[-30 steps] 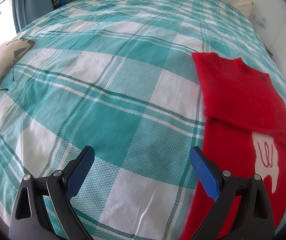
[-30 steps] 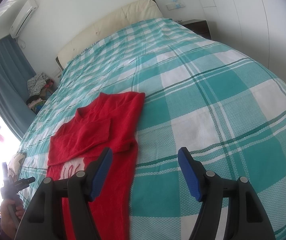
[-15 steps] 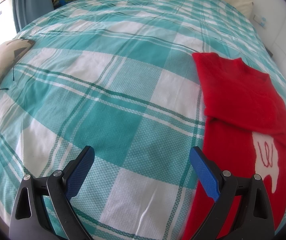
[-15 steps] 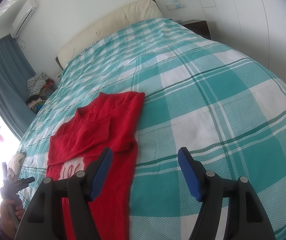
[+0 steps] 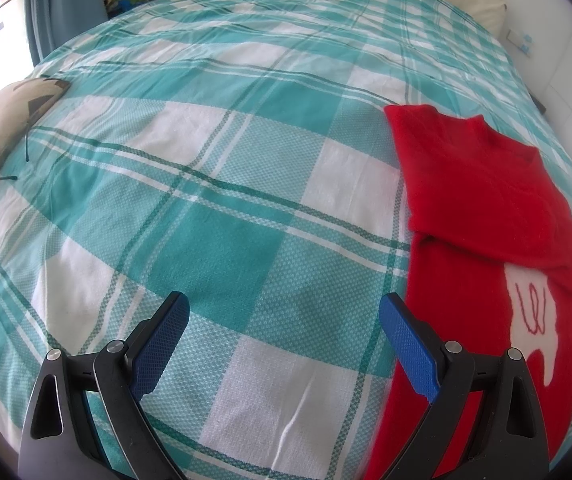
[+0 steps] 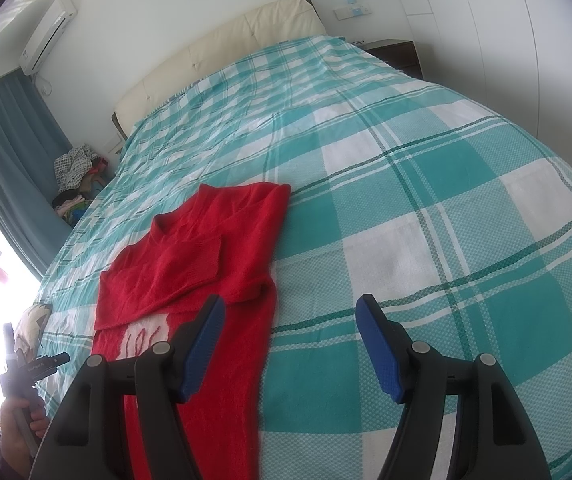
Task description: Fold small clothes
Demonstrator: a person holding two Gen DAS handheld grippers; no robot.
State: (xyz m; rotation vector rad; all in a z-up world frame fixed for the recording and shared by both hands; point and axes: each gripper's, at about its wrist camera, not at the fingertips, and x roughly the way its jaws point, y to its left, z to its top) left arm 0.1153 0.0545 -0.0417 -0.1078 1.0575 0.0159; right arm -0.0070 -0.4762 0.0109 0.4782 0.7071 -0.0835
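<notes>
Left gripper (image 5: 283,312): jaws stand wide apart with nothing between the blue pads; it hangs above the bedspread, its right-hand finger at the sweater's left edge.
Right gripper (image 6: 290,316): jaws wide as well, empty — the left-hand finger overlaps the sweater in the view, the right-hand finger lies over bare plaid.
Red sweater (image 5: 482,208): lies flat on the bed, at about 3 o'clock in the left wrist view and 9 o'clock in the right wrist view (image 6: 205,248); both sleeves are folded across the chest, the neckline pointing toward the headboard.
White motif (image 5: 534,320): a pale knitted patch with red line work on the sweater's lower front, partly covered by the folded sleeves.
Bedspread (image 5: 221,216): teal-and-white plaid, covering the whole bed, lightly creased.
Headboard (image 6: 221,52): cream, padded, at 12 o'clock in the right wrist view.
Curtain (image 6: 5,168): blue, at 9 o'clock, beside a bright window.
Clothes pile (image 6: 75,176): mixed garments heaped between curtain and bed.
Air conditioner (image 6: 47,34): white wall unit at 10 o'clock.
Person's hand (image 6: 19,428): at 8 o'clock in the right wrist view — it grips the handle of the other tool.
</notes>
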